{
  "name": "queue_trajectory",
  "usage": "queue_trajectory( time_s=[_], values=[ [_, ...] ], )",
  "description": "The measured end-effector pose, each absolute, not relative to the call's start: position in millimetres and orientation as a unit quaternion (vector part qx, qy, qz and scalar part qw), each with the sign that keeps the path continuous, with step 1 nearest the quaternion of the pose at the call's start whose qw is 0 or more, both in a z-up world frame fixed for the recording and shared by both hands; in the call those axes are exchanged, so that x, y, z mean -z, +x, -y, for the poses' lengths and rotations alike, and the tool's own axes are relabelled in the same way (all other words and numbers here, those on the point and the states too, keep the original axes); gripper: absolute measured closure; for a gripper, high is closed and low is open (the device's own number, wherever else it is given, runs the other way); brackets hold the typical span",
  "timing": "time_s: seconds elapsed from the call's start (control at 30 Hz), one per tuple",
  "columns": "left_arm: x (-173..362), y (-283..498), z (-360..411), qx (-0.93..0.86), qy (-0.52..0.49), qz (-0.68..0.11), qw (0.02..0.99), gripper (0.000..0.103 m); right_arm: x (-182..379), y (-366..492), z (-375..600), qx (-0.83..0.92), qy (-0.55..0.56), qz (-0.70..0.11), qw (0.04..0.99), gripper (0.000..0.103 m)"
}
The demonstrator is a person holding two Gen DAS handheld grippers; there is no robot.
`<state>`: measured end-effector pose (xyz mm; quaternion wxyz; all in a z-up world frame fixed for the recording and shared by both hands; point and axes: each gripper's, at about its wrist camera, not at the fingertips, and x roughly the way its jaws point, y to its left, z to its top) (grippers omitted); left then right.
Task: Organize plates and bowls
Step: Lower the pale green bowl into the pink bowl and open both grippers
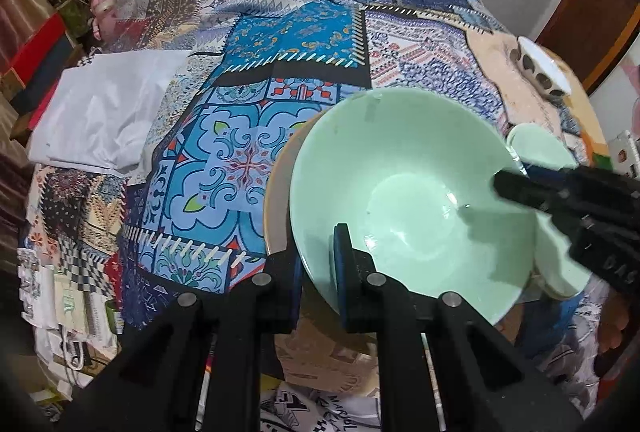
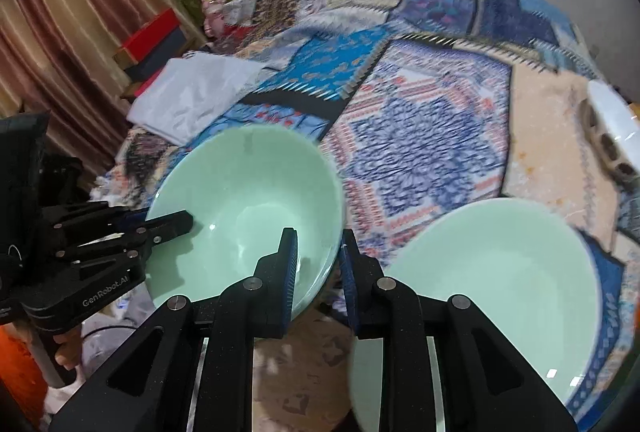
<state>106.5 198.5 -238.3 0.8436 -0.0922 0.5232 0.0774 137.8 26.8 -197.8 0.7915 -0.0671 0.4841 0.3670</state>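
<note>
Spread over the whole top: a patchwork cloth (image 1: 256, 80) in blues, reds and creams. Folded at its left edge: a white sheet of fabric (image 1: 108, 120).

Near the front edge, right of centre: a large mint-green bowl (image 1: 404, 192), mouth up, tipped a little, held at two sides of its rim. Just to its right and close to the front-right edge: a second mint-green bowl (image 2: 500, 292), also mouth up, resting on the cloth and untouched. Peeking out from under the left side of the held bowl: a tan plate (image 1: 274, 200), only its rim showing.

At the right edge, well back from the green bowls: a white bowl with dark oval spots (image 1: 540, 68) round its outside.

Left gripper (image 1: 320, 252): nearly closed, one finger inside and one outside the near rim of the large mint-green bowl, pads clamped on the wall. Right gripper (image 2: 318, 248): narrowly parted, straddling the opposite rim of the same bowl in the same way; cannot tell whether both pads press on it.

At the far left edge: a small pink rabbit toy (image 1: 102, 4).
</note>
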Motion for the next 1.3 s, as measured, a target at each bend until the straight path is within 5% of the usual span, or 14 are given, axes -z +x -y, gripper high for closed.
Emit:
queue_trajectory(
  time_s=[0.3,0.53,0.9,1.3],
  values=[
    [229.3,107.3,-185.4,-0.102,-0.044,-0.521,0.846,0.088,189.8,135.4,-15.7,-0.375,-0.067,-0.472,0.795,0.082],
    [202.0,99.6,-175.2,-0.116,-0.02,-0.485,0.867,0.057,175.1,136.7,11.7,-0.362,-0.068,-0.452,0.812,0.081],
    [139.3,108.1,-114.8,-0.084,0.012,-0.41,0.908,0.028,139.8,154.1,91.9,-0.306,-0.038,-0.407,0.86,0.047],
    [105.8,179.5,-43.1,-0.015,-0.005,-0.374,0.927,0.012,104.4,193.2,184.6,-0.212,-0.018,-0.363,0.907,0.037]
  ],
)
